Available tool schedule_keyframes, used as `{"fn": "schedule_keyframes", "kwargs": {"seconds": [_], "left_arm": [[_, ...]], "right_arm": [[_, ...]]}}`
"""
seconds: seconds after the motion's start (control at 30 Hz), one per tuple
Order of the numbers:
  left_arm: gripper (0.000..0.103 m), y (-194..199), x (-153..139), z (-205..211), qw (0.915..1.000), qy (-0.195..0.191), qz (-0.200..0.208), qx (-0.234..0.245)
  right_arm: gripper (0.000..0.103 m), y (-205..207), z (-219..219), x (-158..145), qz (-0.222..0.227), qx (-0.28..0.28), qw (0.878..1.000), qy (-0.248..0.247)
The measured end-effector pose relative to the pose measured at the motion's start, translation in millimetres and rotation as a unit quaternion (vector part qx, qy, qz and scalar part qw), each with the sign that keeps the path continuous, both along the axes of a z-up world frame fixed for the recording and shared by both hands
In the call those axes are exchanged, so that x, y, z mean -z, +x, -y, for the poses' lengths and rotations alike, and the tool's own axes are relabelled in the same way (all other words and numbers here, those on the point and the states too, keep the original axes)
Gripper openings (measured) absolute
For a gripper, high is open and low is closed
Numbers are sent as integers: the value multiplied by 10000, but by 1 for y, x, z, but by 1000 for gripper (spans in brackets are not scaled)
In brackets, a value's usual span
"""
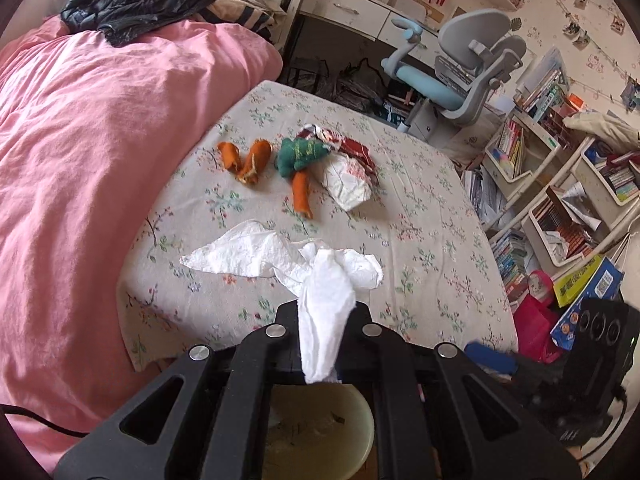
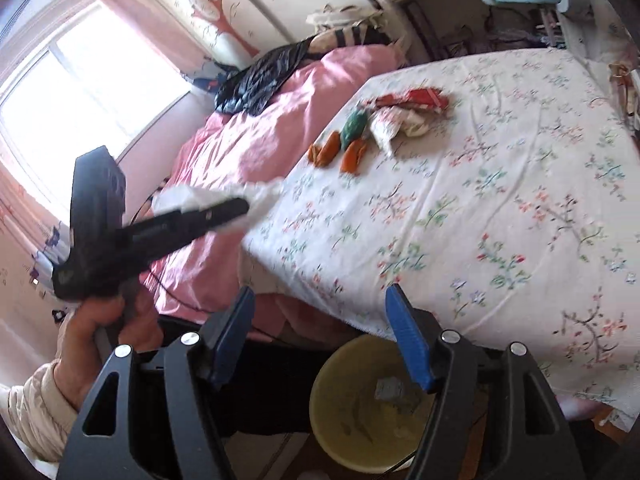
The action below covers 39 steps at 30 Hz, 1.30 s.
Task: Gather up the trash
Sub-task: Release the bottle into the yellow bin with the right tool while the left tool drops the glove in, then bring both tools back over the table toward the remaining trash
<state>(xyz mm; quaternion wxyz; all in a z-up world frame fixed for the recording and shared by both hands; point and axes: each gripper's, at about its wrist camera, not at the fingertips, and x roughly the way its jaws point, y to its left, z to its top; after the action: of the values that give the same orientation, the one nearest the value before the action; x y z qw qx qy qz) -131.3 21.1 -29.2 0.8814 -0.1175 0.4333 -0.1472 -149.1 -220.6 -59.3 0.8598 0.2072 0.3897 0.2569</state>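
Note:
My left gripper [image 1: 324, 312] is shut on a white tissue [image 1: 280, 256] that trails forward over the floral bed sheet [image 1: 420, 220]; it also shows in the right wrist view [image 2: 244, 208], held above the bed's edge with the tissue [image 2: 264, 196]. Farther on the sheet lie orange peels [image 1: 244, 160], a green scrap [image 1: 298, 154] and a crumpled wrapper [image 1: 346, 180]. A yellow bin [image 2: 360, 408] with some litter stands on the floor below the grippers; it shows under the left gripper too [image 1: 320, 428]. My right gripper [image 2: 320, 336] is open and empty over the bin.
A pink duvet [image 1: 80, 160] covers the left of the bed, with a black jacket [image 1: 132, 8] at its head. A grey and blue desk chair [image 1: 452, 80] and a desk stand beyond the bed. Book racks [image 1: 560, 200] and boxes crowd the floor at right.

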Motion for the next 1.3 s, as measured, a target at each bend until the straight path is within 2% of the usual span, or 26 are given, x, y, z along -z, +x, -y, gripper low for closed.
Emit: {"fn": "schedule_keyframes", "kwargs": {"seconds": [0.17,0.33,0.4,0.43,0.47,0.53,0.6,0.67,0.77,1.0,1.07,1.13,1.2,1.3], "left_arm": [[8,-27,28,20,9979,143,-539,320],[9,-51,59,32,9890,267,-1326,600],[18,-57,67,34,9845,359,-1568,693],[27,-60,68,35,9838,409,-1607,683],[37,-61,68,34,9846,433,-1566,642],[45,-61,62,31,9874,466,-1403,557],[48,-59,54,27,9906,438,-1220,442],[57,-58,45,25,9930,508,-1004,354],[61,-54,37,22,9951,552,-789,246],[62,-48,31,16,9970,527,-559,50],[66,-45,26,15,9976,569,-378,-55],[71,-40,17,12,9978,620,-131,-194],[71,-32,8,12,9976,634,48,-284],[72,-22,-4,19,9972,654,323,-153]], "right_arm": [[70,-3,32,-7,230,797,9965,36],[71,-2,45,-12,336,1113,9932,-9],[71,-3,46,-11,330,1128,9931,-35],[72,-3,45,-11,334,1133,9930,-63],[72,-2,44,-10,339,1136,9929,-100],[72,-1,43,-9,344,1139,9928,-133],[72,-2,42,-9,337,1136,9928,-160],[72,-4,42,-8,328,1134,9928,-183],[72,-4,42,-7,305,1121,9930,-219],[72,-4,34,-3,246,955,9944,-385],[72,-5,28,-4,221,860,9947,-510],[72,-9,18,-6,254,750,9930,-875],[72,-18,9,-13,447,759,9849,-1493],[73,-44,15,-29,878,1331,9650,-2083]]}}
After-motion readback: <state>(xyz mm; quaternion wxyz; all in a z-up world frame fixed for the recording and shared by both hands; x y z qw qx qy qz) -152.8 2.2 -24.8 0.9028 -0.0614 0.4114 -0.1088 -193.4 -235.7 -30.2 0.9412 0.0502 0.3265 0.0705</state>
